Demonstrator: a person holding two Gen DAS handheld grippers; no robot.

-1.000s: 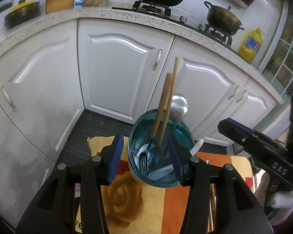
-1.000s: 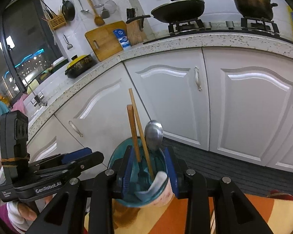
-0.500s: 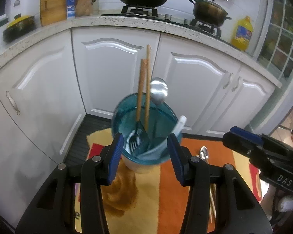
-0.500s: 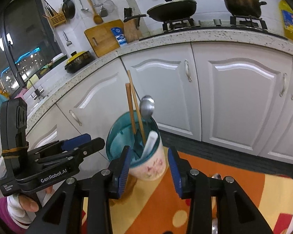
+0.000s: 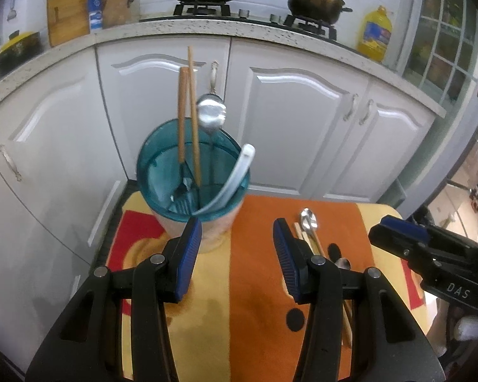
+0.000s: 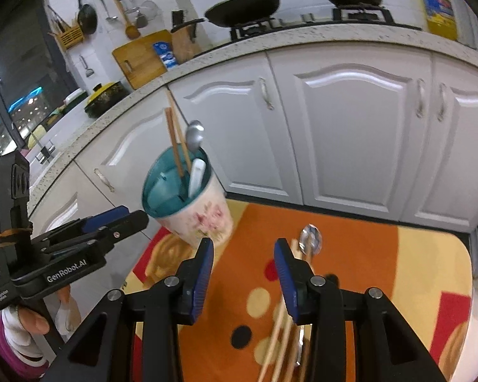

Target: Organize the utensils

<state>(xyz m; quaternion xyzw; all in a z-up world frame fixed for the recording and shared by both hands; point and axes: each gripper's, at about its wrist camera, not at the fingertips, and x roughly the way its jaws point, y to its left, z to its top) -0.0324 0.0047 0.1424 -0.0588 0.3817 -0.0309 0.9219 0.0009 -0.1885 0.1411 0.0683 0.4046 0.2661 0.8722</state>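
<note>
You're between picks: both the left hand-held gripper and right hand-held gripper stand part-open, holding nothing. Next, grasp the loose metal spoon right of the utensil cup.

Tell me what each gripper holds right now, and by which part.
Nothing. The left gripper and right gripper are both open and empty, apart from the cup.

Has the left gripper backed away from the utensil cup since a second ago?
Yes. The left gripper straddled the utensil cup then; now its open jaws sit nearer the camera side, over the orange tablecloth, the cup clear beyond its left finger.
</note>
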